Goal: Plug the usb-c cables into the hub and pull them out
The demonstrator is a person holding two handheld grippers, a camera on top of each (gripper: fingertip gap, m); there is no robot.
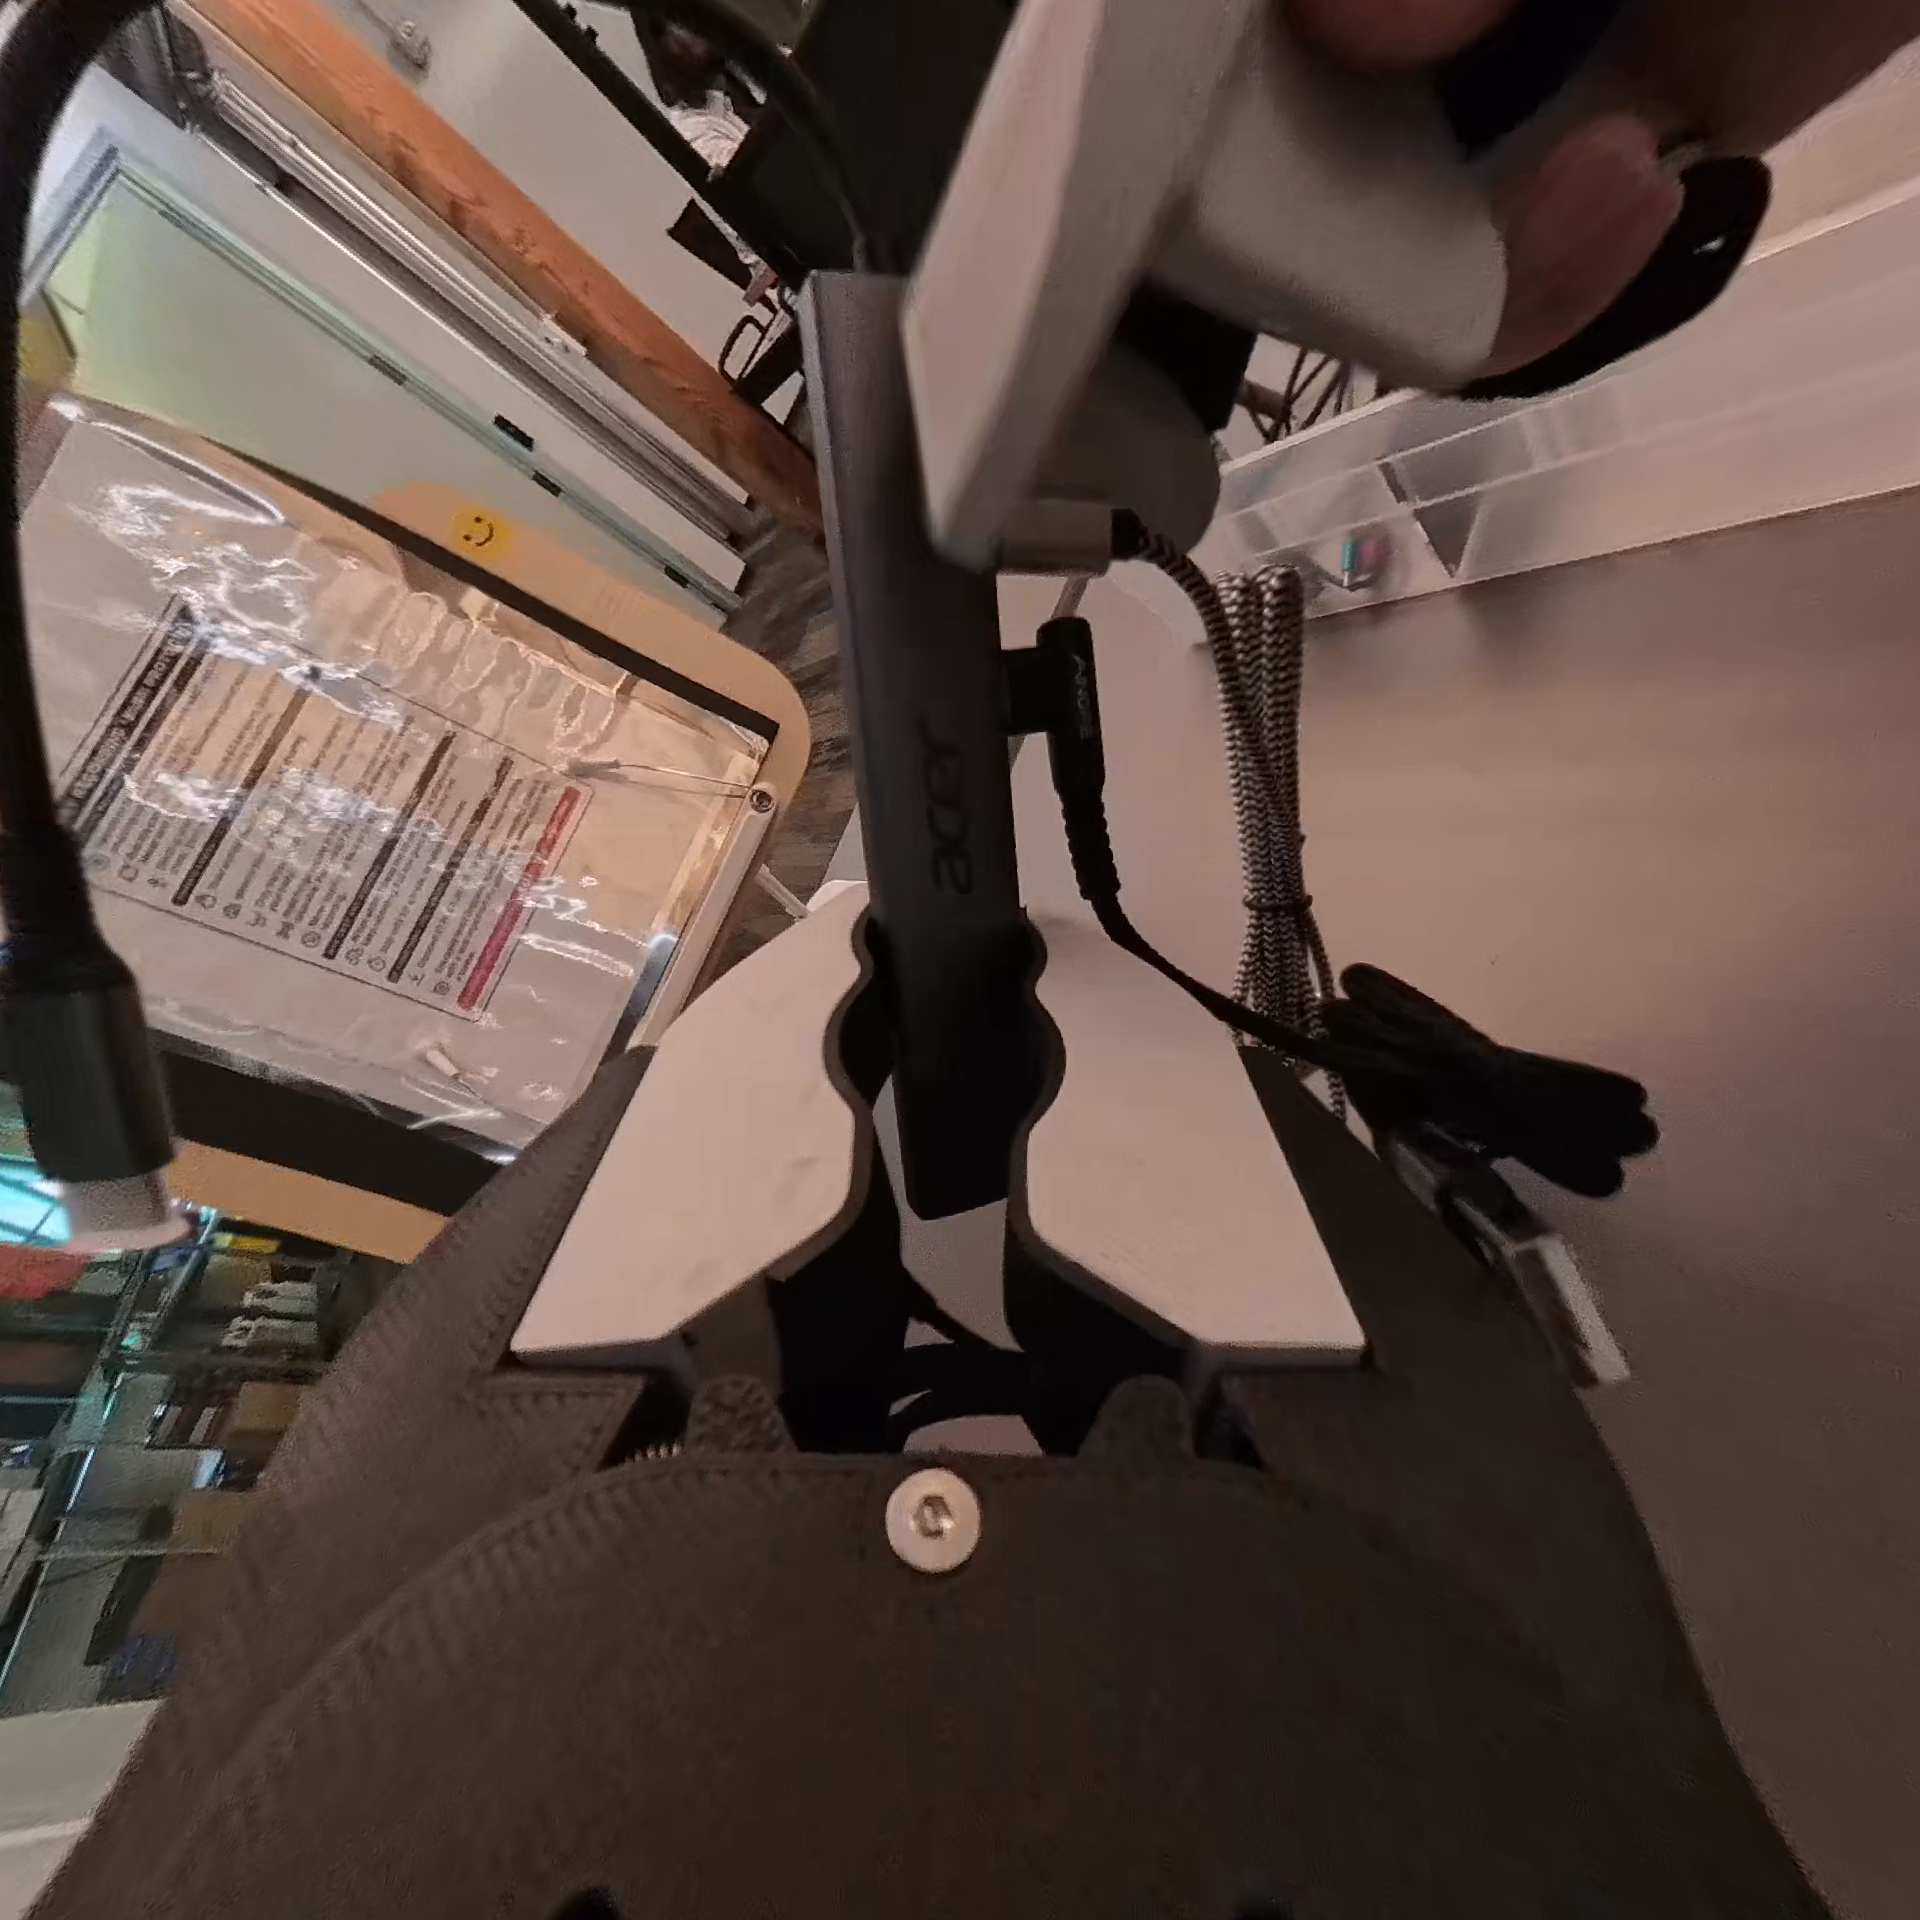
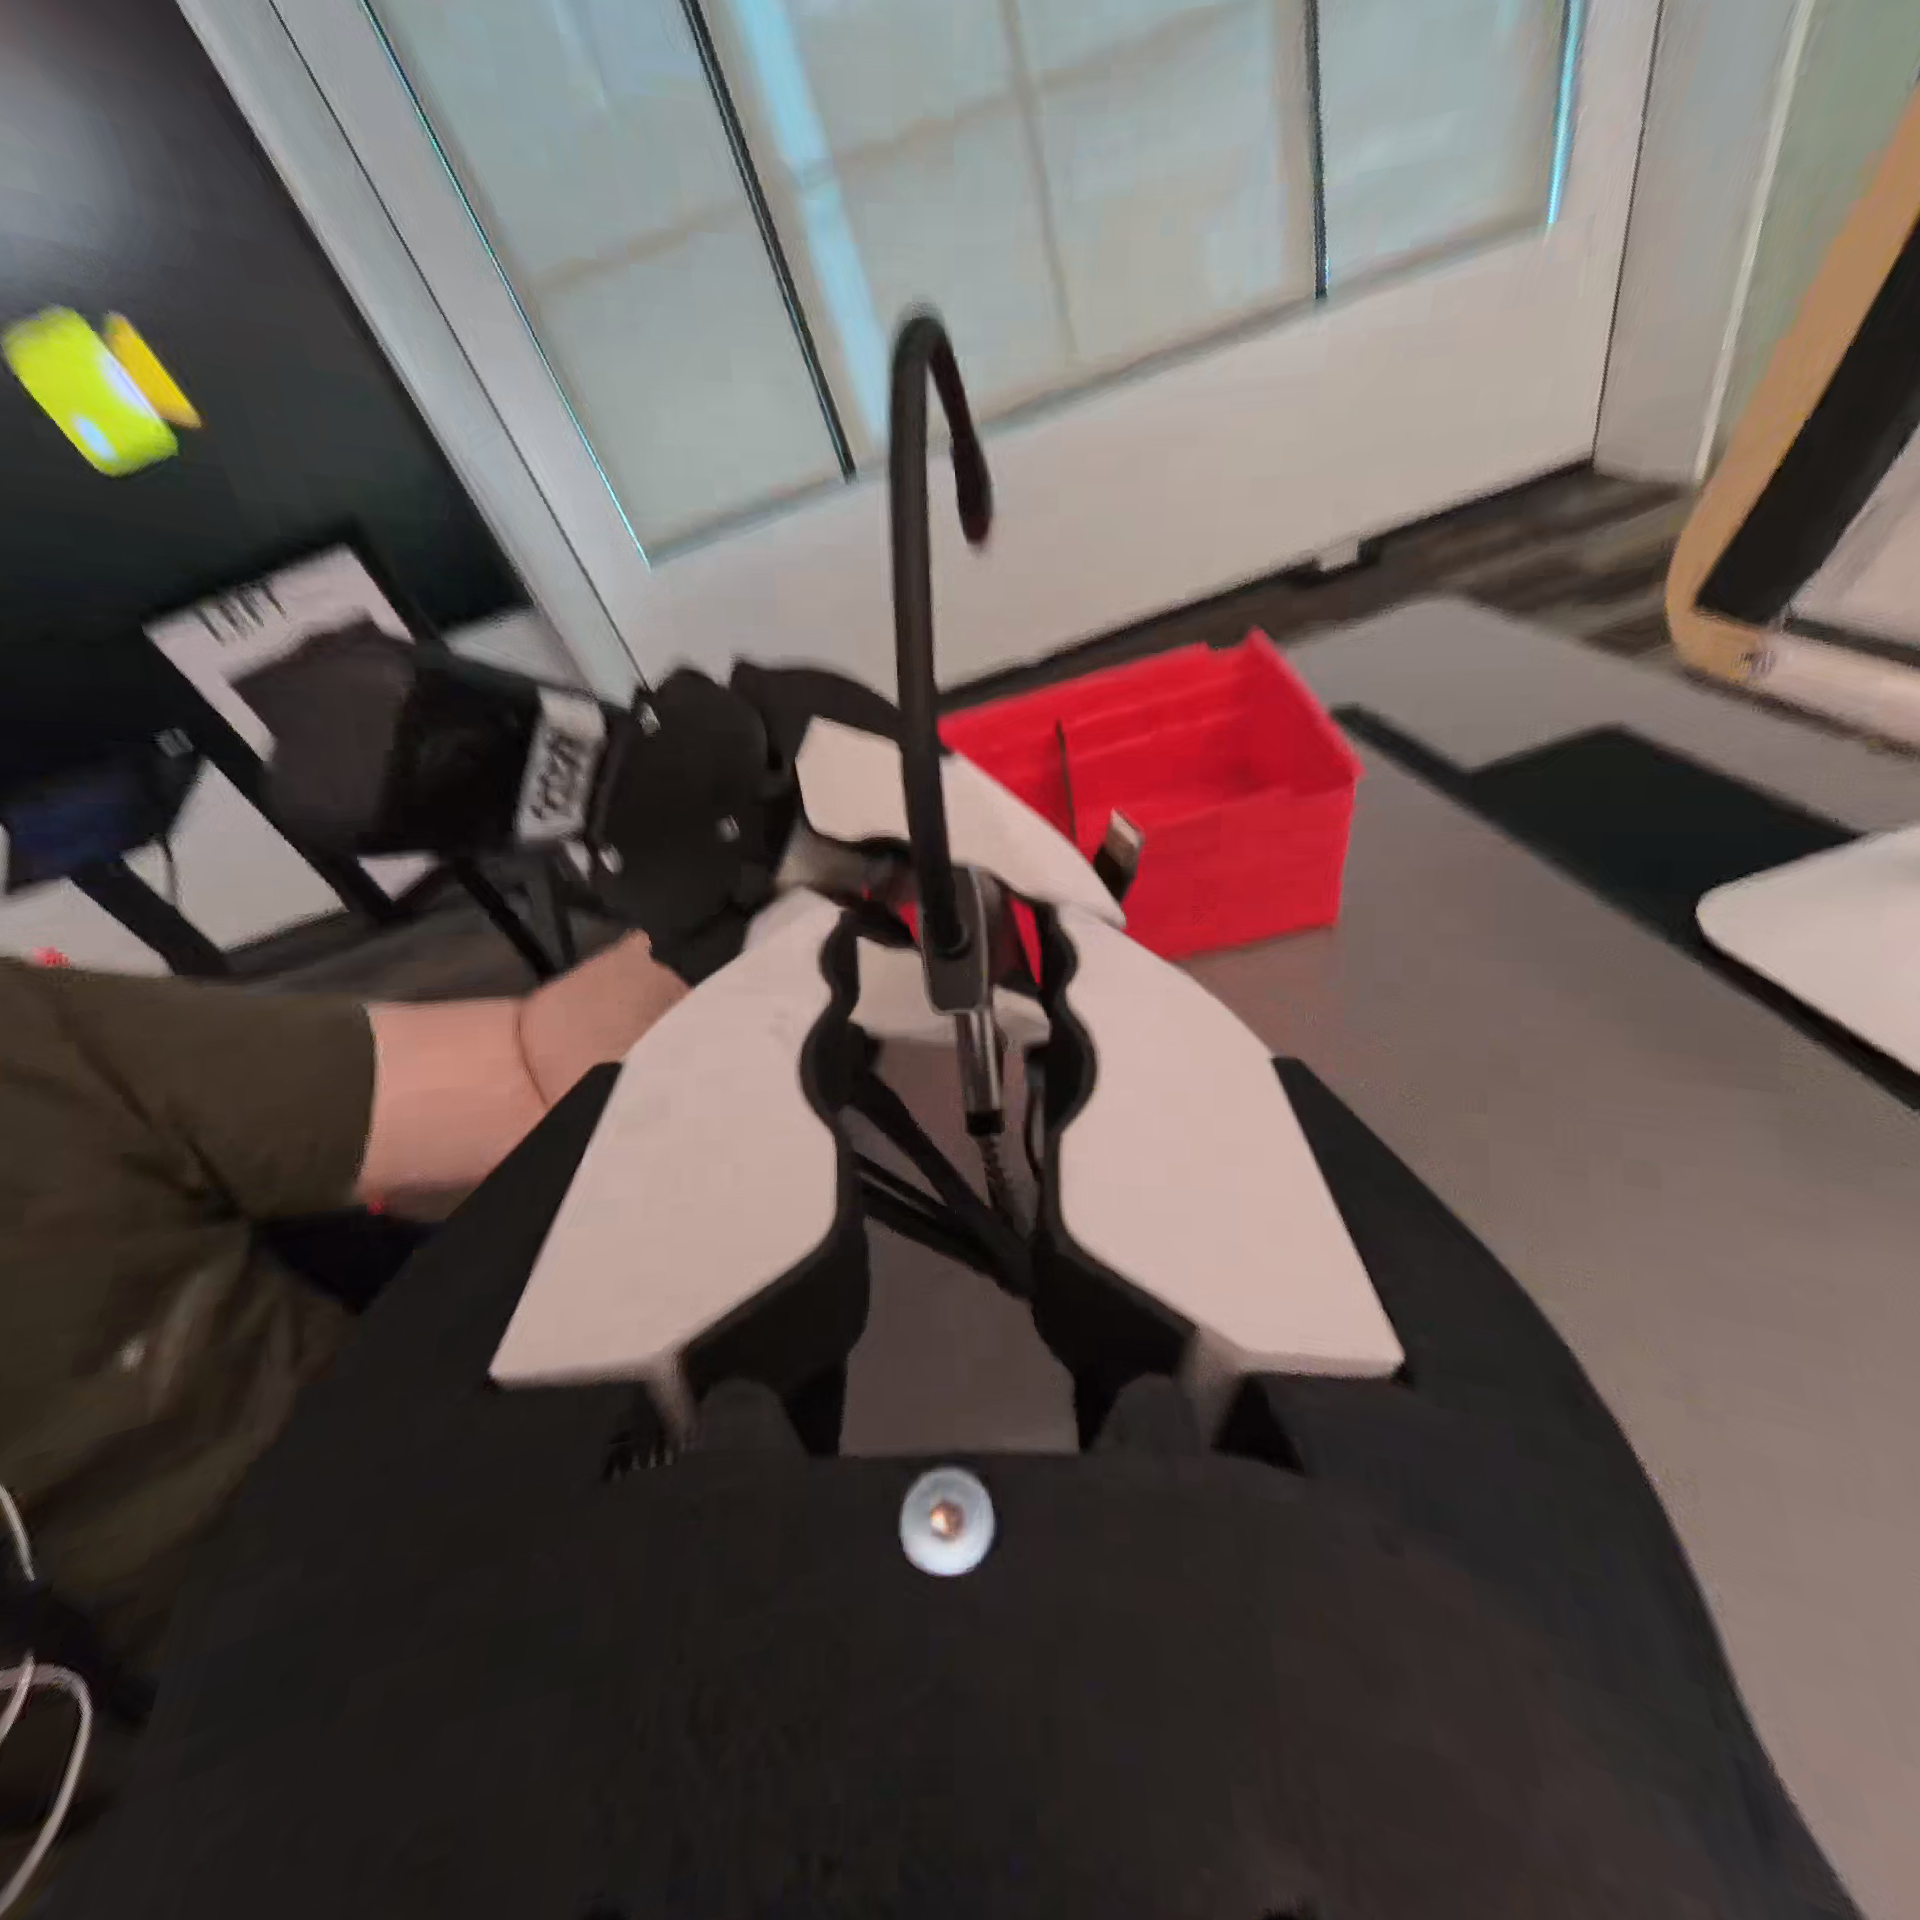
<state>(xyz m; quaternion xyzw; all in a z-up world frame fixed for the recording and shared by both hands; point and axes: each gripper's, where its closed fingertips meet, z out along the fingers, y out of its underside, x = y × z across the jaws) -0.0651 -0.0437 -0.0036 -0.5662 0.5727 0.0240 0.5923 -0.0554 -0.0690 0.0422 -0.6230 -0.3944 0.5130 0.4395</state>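
Above the grey tabletop (image 1: 1558, 831), the left tool (image 1: 940, 1049) is clamping the slim dark-grey hub (image 1: 914, 748) steady while the right tool (image 2: 951, 997) is gripping a silver-plugged braided usb-c cable (image 2: 977, 1060) at its port.

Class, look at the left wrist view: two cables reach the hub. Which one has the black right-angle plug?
The plain black cable, plugged in nearer the left gripper. The other, the black-and-white braided cable, has a silver plug farther up the hub.

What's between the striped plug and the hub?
Nothing visible does. The striped plug is close beside the hub, next to the black plug already in the hub's side. Its tip is hidden, so I cannot tell whether it is seated.
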